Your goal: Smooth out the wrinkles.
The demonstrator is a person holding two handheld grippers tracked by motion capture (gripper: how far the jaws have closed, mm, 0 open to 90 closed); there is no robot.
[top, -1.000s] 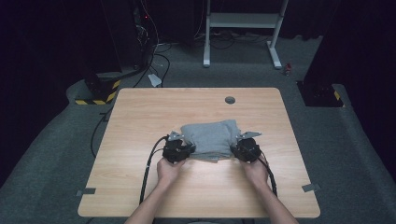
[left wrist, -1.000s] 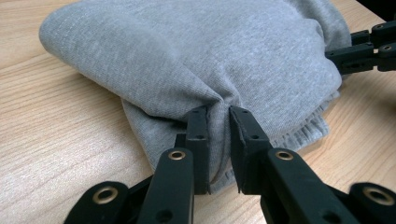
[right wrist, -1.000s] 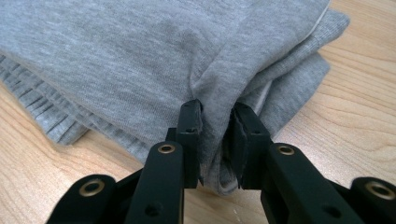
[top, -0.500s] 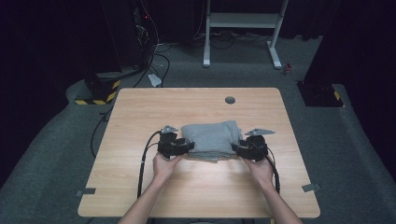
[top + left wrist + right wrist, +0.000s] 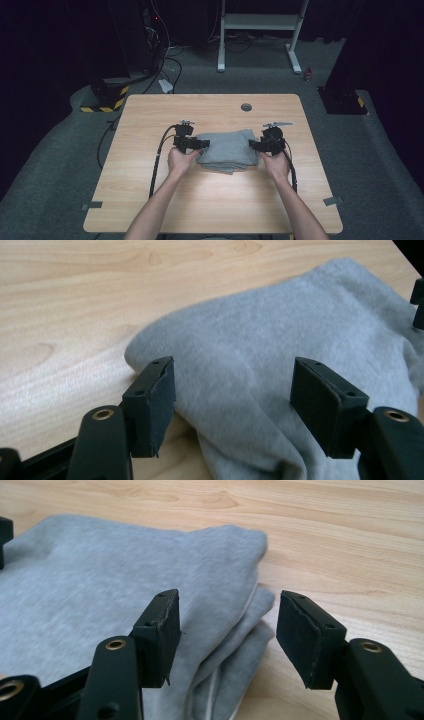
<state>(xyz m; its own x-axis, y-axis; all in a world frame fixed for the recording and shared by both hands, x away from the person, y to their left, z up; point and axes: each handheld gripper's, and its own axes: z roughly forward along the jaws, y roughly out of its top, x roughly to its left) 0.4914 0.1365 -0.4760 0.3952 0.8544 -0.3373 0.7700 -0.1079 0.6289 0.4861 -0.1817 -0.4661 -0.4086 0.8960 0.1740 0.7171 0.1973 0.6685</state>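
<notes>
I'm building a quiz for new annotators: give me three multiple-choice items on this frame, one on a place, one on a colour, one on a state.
1. Where does the folded garment lie?
A. at a far corner of the table
B. between the two grippers
C. on the floor

2. What colour is the garment?
A. red
B. grey
C. black

3. How do the jaws of the left gripper and the right gripper stand?
A. both clamped on cloth
B. one open, one shut
C. both apart, pads off the cloth

Answers:
1 B, the high view shows a gripper at each end of it.
2 B, grey in every view.
3 C, both gripper views show open jaws, just released.
</notes>
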